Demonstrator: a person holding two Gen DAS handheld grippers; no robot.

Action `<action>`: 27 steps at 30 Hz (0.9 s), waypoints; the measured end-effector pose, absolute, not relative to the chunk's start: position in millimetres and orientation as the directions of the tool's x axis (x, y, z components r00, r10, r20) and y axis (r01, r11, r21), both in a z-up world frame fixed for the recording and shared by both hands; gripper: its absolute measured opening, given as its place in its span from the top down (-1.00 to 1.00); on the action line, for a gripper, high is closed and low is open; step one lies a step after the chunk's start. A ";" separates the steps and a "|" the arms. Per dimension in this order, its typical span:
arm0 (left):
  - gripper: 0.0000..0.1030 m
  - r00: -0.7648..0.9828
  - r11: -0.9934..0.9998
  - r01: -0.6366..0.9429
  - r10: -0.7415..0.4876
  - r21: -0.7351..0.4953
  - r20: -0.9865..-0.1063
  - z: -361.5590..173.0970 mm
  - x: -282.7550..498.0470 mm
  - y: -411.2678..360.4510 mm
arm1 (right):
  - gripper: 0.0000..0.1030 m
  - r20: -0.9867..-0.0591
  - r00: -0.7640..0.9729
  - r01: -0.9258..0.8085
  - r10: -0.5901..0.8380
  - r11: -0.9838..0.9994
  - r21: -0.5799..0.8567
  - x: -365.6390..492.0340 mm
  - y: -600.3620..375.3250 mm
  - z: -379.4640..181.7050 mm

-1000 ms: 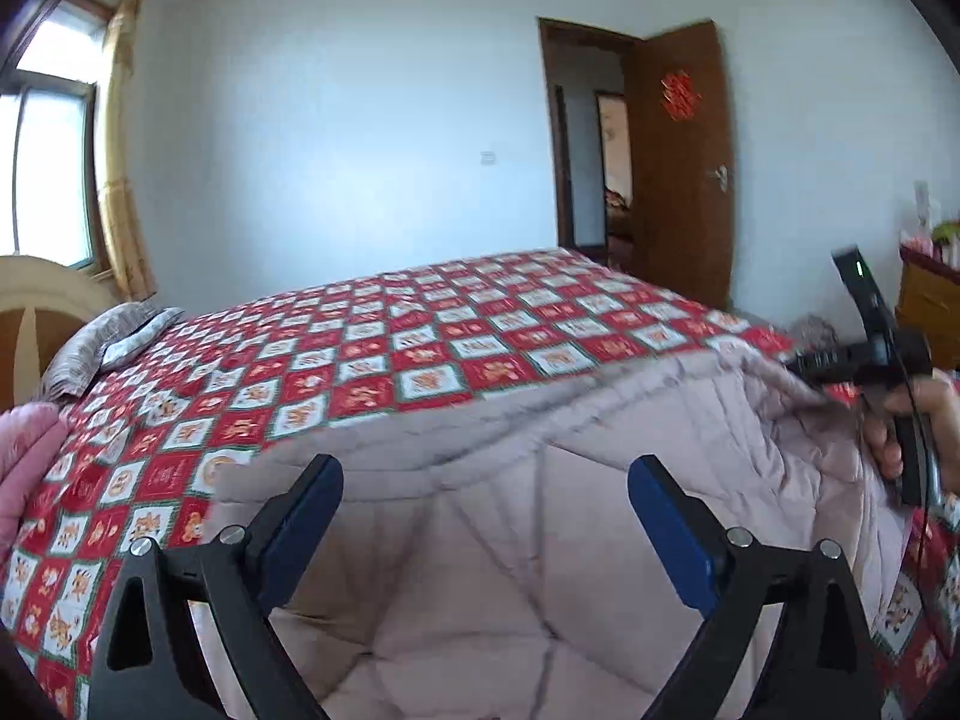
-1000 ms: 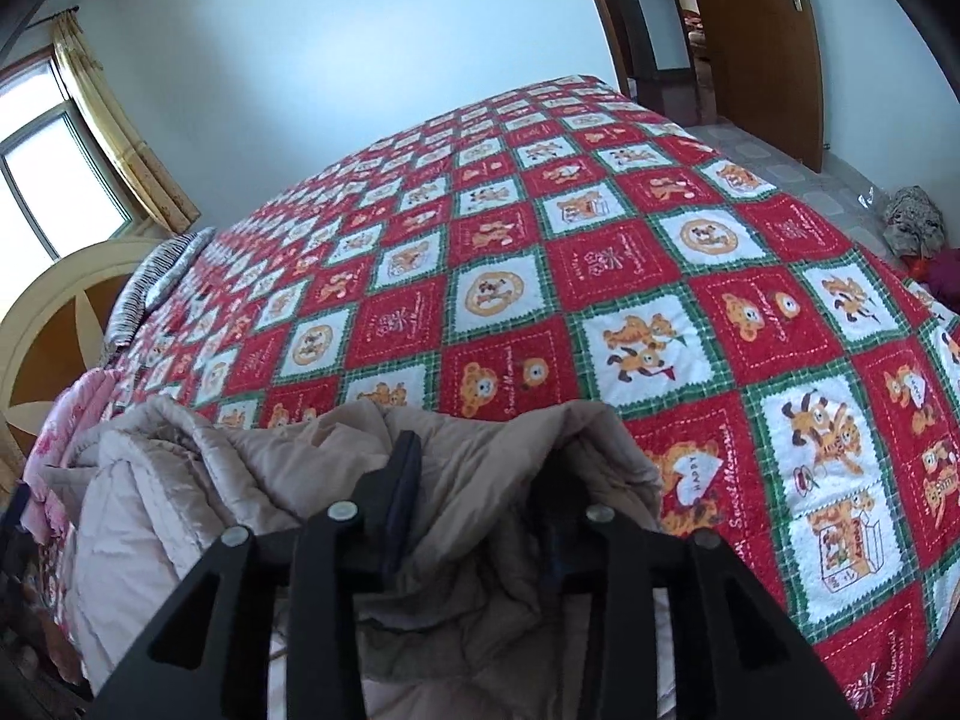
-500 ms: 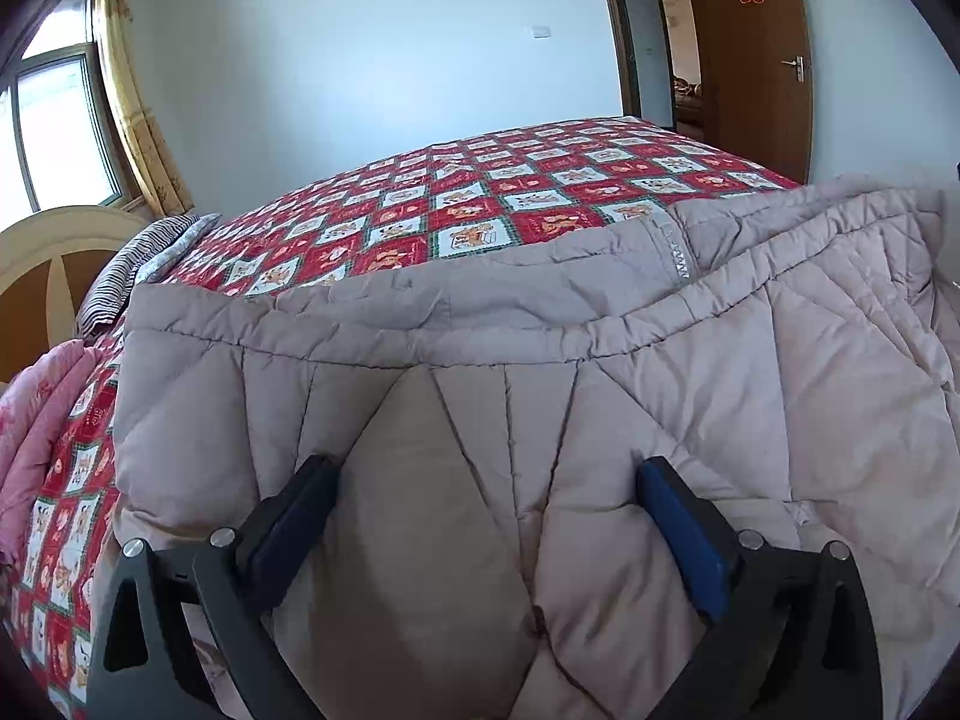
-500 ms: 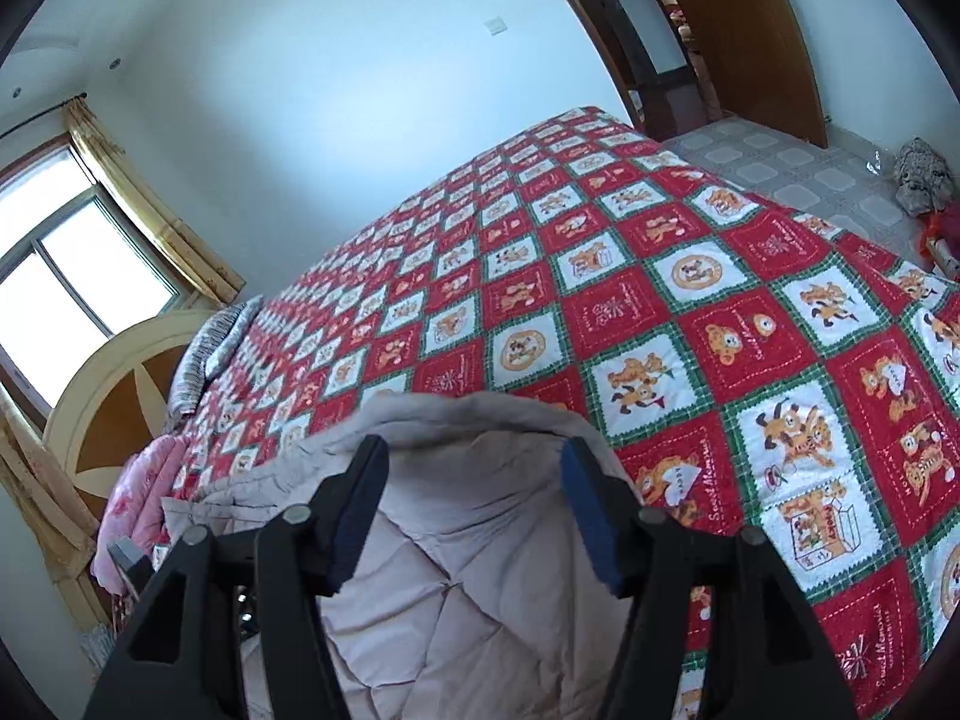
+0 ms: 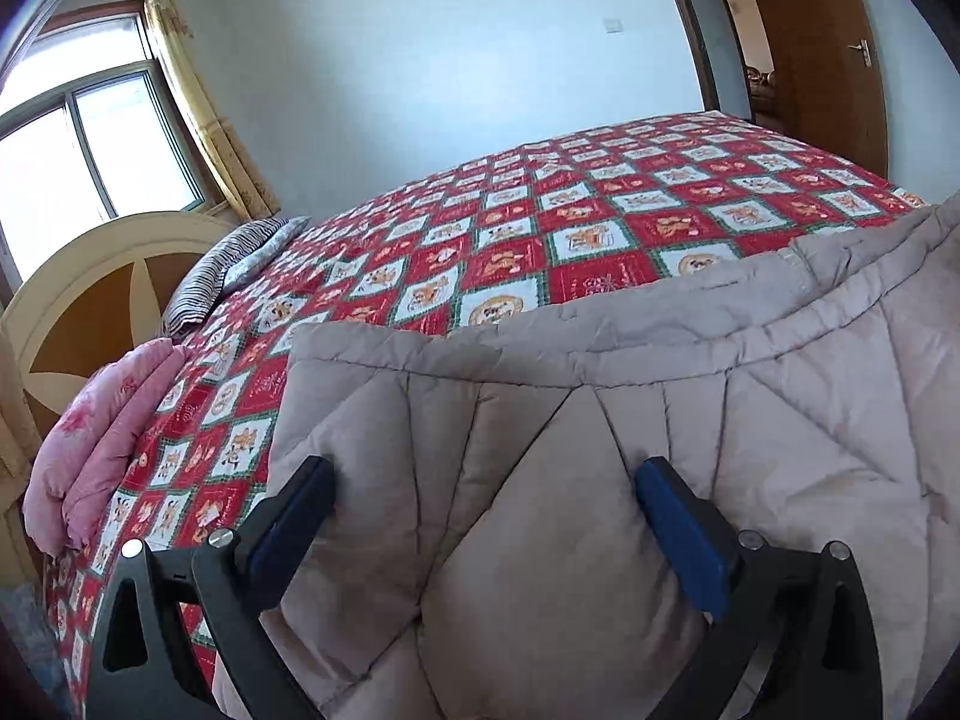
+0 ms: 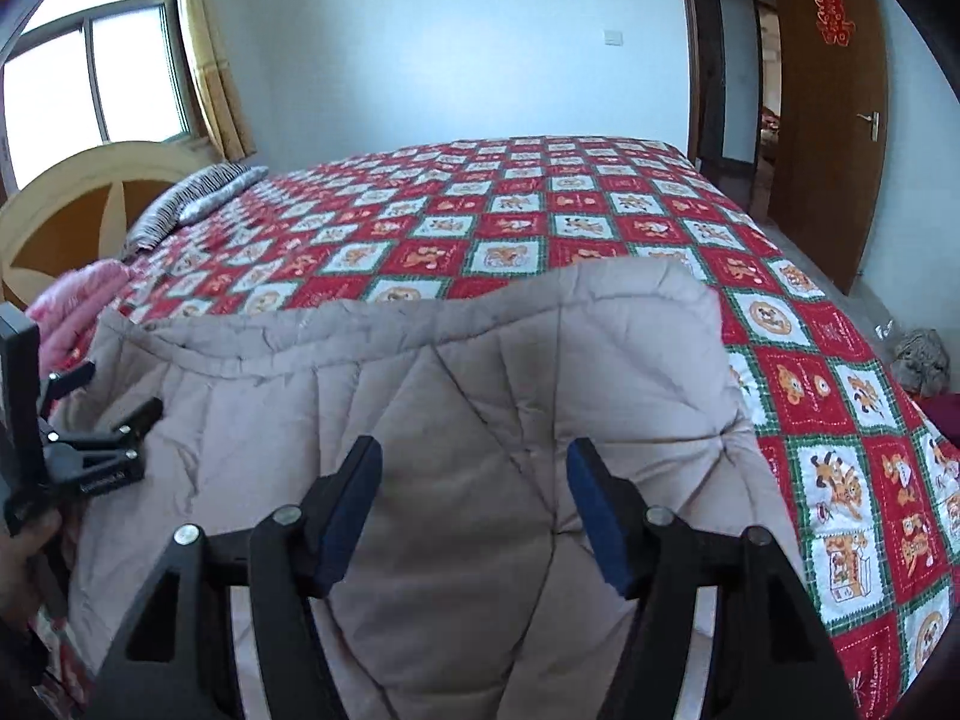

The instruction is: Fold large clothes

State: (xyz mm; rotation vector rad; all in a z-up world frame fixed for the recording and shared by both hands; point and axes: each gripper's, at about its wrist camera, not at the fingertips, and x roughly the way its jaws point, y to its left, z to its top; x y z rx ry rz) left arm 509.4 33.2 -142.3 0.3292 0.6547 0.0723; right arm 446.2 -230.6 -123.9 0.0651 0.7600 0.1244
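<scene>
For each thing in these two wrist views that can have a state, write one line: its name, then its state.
Beige quilted coat: lying folded over on the bed.
Left gripper: open above the coat, holding nothing.
Right gripper: open, jaws just opened, nothing gripped.
Door: open.
Pink quilt: folded at the bed's edge.
Curtain: drawn aside.

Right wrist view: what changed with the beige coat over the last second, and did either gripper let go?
The right gripper let go: a second ago its fingers pinched a bunched fold of the beige quilted coat, then they opened and now stand apart over it. The coat went from lifted and bunched to spread flat on the patchwork bedspread. The left gripper stayed open above the coat. The pink bedding and striped pillow did not move.
</scene>
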 end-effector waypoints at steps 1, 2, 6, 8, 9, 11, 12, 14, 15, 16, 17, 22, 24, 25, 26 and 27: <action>-0.96 0.794 0.947 0.038 0.166 0.319 -0.585 -145.2 511.8 34.4 | -0.30 -0.694 0.709 -0.081 0.124 0.992 0.094 449.8 -230.3 -131.9; -0.96 0.796 0.948 0.036 0.164 0.316 -0.583 -147.5 513.0 35.0 | -0.30 -0.703 0.702 -0.068 0.114 0.993 0.093 452.8 -231.7 -139.5; -0.98 0.794 0.961 0.038 0.138 0.275 -0.592 -154.6 521.0 37.0 | -0.28 -0.715 0.690 -0.028 0.113 0.991 0.129 459.4 -245.0 -155.8; -0.98 0.784 0.968 0.044 0.121 0.248 -0.609 -159.2 527.3 38.8 | -0.29 -0.714 0.692 -0.026 0.108 0.992 0.125 460.3 -246.1 -157.2; -0.98 0.780 0.971 0.047 0.111 0.234 -0.616 -161.3 529.4 39.4 | -0.29 -0.715 0.691 -0.025 0.104 0.993 0.120 461.6 -245.5 -158.3; -0.98 0.771 0.978 0.052 0.089 0.203 -0.631 -164.8 534.2 42.6 | -0.30 -0.723 0.684 -0.021 0.096 0.993 0.112 466.8 -243.0 -161.4; -0.98 0.767 0.980 0.054 0.081 0.190 -0.637 -166.3 535.4 43.2 | -0.31 -0.726 0.681 -0.018 0.094 0.994 0.112 468.9 -242.5 -163.0; -0.98 0.756 0.984 0.057 0.067 0.167 -0.651 -169.4 539.3 45.2 | -0.32 -0.730 0.678 -0.017 0.090 0.994 0.106 471.6 -240.9 -165.8; -0.98 0.753 0.985 0.058 0.062 0.160 -0.655 -170.6 540.2 45.5 | -0.33 -0.732 0.676 -0.017 0.085 0.995 0.101 472.2 -239.7 -167.1; -0.98 0.751 0.986 0.060 0.057 0.155 -0.658 -171.9 540.8 45.7 | -0.34 -0.733 0.675 -0.016 0.082 0.995 0.097 472.9 -239.1 -168.0; -0.98 0.748 0.987 0.061 0.055 0.150 -0.661 -172.8 541.1 46.4 | -0.35 -0.734 0.675 -0.016 0.079 0.996 0.093 473.6 -238.5 -169.3; -0.98 0.744 0.986 0.060 0.057 0.152 -0.666 -176.7 542.7 44.9 | -0.38 -0.744 0.664 -0.012 0.075 0.996 0.090 478.2 -238.1 -174.6; -0.98 0.743 0.987 0.060 0.057 0.151 -0.667 -177.8 543.5 45.1 | -0.38 -0.748 0.661 -0.010 0.070 0.996 0.084 479.1 -236.8 -176.3; -0.98 0.743 0.987 0.060 0.056 0.150 -0.667 -178.3 543.6 44.9 | -0.39 -0.749 0.659 -0.010 0.067 0.997 0.080 479.6 -236.1 -177.1; -0.98 0.742 0.987 0.061 0.055 0.148 -0.668 -178.8 543.7 45.2 | -0.39 -0.750 0.658 -0.010 0.065 0.997 0.078 479.4 -235.9 -177.7; -0.98 0.741 0.987 0.061 0.054 0.147 -0.669 -178.8 544.4 45.4 | -0.39 -0.750 0.658 -0.009 0.061 0.997 0.073 479.2 -235.3 -178.4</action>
